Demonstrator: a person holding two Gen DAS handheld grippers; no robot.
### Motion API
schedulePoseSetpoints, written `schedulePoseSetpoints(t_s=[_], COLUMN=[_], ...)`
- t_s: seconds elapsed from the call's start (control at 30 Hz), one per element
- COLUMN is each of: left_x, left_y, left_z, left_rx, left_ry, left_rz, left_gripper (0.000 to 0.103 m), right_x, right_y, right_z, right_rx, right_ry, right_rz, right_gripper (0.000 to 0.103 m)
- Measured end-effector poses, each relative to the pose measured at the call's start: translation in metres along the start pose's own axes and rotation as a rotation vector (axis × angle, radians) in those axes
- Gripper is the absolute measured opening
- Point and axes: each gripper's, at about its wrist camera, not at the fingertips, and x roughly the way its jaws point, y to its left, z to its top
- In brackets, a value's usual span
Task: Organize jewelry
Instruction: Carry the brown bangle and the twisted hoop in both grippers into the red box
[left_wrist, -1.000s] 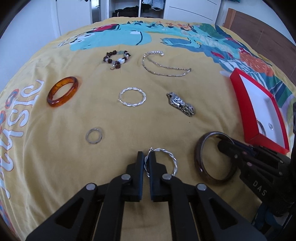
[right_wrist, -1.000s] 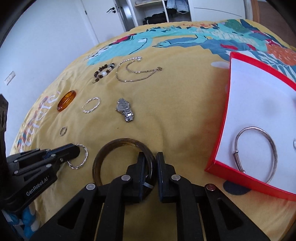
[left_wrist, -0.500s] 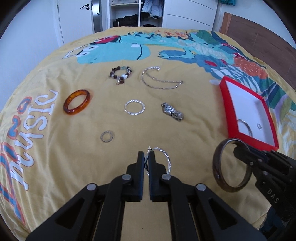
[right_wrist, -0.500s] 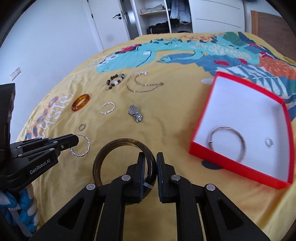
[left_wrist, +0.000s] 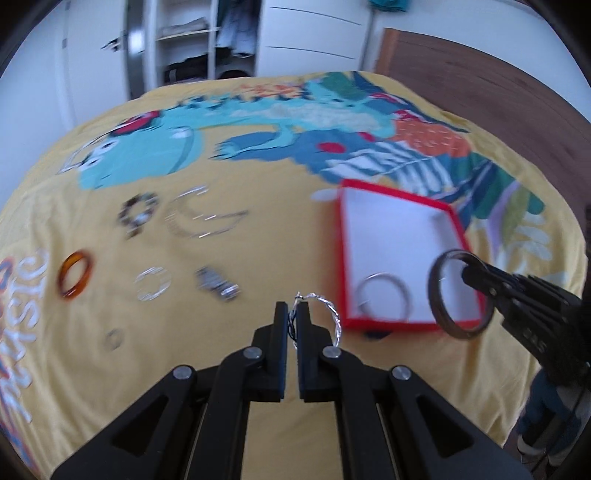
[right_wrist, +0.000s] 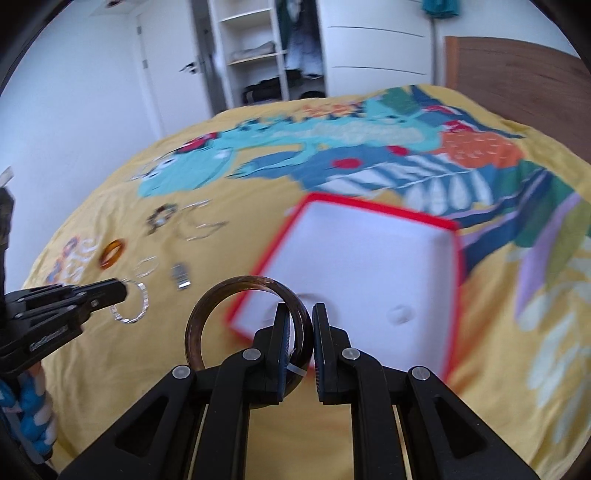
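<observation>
Left gripper: pinching the twisted silver hoop by its edge, jaws pressed almost together, hoop hanging just short of the red box
Right gripper: clamping the dark brown bangle, which is standing upright over the box's near corner
Box: holding a silver bangle on its white floor
On the yellow bedspread: an amber bangle, a watch, a chain and other pieces are lying, blurred
Risk: the thin hoop is gripped at one point only, so I think it may swing or slip out; two grippers converging on one box could bump, or drop pieces onto what's inside
</observation>
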Motion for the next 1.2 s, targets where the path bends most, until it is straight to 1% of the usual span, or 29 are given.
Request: schedulePoseSetpoints(t_s=[0.07,0.13,0.23,0.43,0.5,0.67,0.73,0.8,0.87,1.07,1.2], left_x=[0.014,0.030,0.057,0.112,0.127,0.162,0.170,0.172,0.171,0.170,0.169], left_y=[-0.019,-0.038,-0.057,-0.079,-0.081,-0.078,-0.073,-0.073,-0.078,-0.084,-0.086], left_z=[0.012,0.024,0.038,0.057,0.062,0.061,0.057,0.054,0.051,0.042,0.038], left_rx=[0.018,0.036,0.051,0.078,0.077,0.073,0.070,0.086,0.115,0.152,0.164], left_ry=[-0.001,-0.001,0.015,0.059,0.077,0.125,0.138,0.129,0.110,0.062,0.029], left_rz=[-0.032,-0.057,-0.071,-0.062,-0.060,-0.021,-0.005,0.016,0.042,0.093,0.107], left_gripper=[0.003,0.003,0.003,0.003,0.003,0.004,0.004,0.004,0.004,0.005,0.005], right_x=[0.009,0.018,0.038,0.082,0.096,0.125,0.132,0.138,0.142,0.147,0.148], right_y=[-0.020,-0.035,-0.052,-0.077,-0.083,-0.086,-0.088,-0.090,-0.091,-0.088,-0.089], right_z=[0.009,0.016,0.029,0.046,0.050,0.056,0.055,0.051,0.048,0.044,0.042], right_rx=[0.002,-0.002,-0.022,-0.033,-0.033,-0.080,-0.088,-0.084,-0.093,-0.119,-0.115], right_ry=[0.003,0.006,0.012,0.050,0.075,0.132,0.149,0.166,0.169,0.168,0.160], right_rz=[-0.033,-0.047,-0.073,-0.092,-0.085,-0.109,-0.117,-0.117,-0.124,-0.121,-0.113], right_gripper=[0.012,0.012,0.012,0.012,0.012,0.012,0.012,0.012,0.012,0.013,0.013])
